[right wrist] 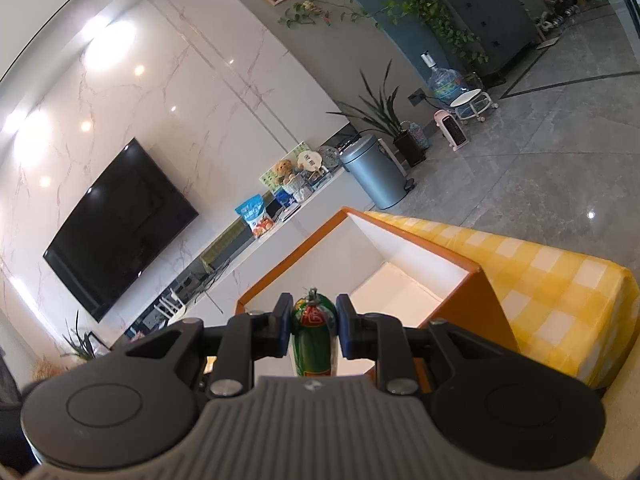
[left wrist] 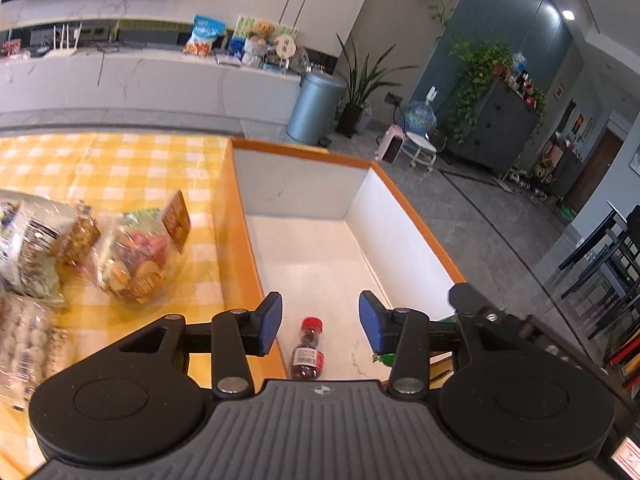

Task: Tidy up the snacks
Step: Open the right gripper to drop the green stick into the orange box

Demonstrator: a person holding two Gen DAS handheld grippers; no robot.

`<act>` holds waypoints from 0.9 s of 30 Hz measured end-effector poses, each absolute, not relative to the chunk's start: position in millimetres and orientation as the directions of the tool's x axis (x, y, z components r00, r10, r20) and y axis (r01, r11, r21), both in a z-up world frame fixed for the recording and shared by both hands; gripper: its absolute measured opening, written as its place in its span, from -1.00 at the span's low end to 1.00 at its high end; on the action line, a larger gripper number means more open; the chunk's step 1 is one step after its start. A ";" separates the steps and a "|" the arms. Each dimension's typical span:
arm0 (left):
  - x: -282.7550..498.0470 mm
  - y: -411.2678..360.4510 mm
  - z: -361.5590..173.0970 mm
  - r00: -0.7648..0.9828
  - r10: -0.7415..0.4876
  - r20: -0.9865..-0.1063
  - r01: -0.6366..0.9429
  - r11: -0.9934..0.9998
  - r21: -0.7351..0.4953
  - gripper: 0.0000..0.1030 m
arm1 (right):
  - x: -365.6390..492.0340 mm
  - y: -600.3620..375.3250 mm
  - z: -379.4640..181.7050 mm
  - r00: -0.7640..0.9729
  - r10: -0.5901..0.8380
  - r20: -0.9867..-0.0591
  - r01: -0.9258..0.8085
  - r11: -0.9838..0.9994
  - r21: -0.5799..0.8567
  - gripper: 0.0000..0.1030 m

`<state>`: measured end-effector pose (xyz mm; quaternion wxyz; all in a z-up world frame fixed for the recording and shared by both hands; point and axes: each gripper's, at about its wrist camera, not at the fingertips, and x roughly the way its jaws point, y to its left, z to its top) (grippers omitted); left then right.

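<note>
An orange box (left wrist: 240, 216) with a white inside stands on the yellow checked tablecloth (left wrist: 120, 160). A small red-capped bottle (left wrist: 308, 350) of dark snacks lies on the box floor. My left gripper (left wrist: 320, 322) is open and empty just above that bottle. Clear snack bags (left wrist: 136, 254) lie on the cloth left of the box. In the right wrist view my right gripper (right wrist: 313, 326) is shut on a green snack packet (right wrist: 314, 340), held above the near edge of the orange box (right wrist: 492, 304).
A white counter (left wrist: 160, 76) with snack bags and a teddy bear runs along the far wall. A grey bin (left wrist: 314, 106), plants and a water jug stand on the floor beyond the table. A wall TV (right wrist: 120, 228) hangs to the left.
</note>
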<state>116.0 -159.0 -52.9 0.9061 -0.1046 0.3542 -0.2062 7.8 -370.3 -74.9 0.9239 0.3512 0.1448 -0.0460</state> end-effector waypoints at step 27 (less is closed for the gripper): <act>110.8 -139.2 -49.3 0.654 -0.452 -0.606 0.324 0.892 -0.315 0.20 | 26.0 -356.4 -78.5 0.882 -0.005 -0.471 0.267 0.829 0.491 -0.37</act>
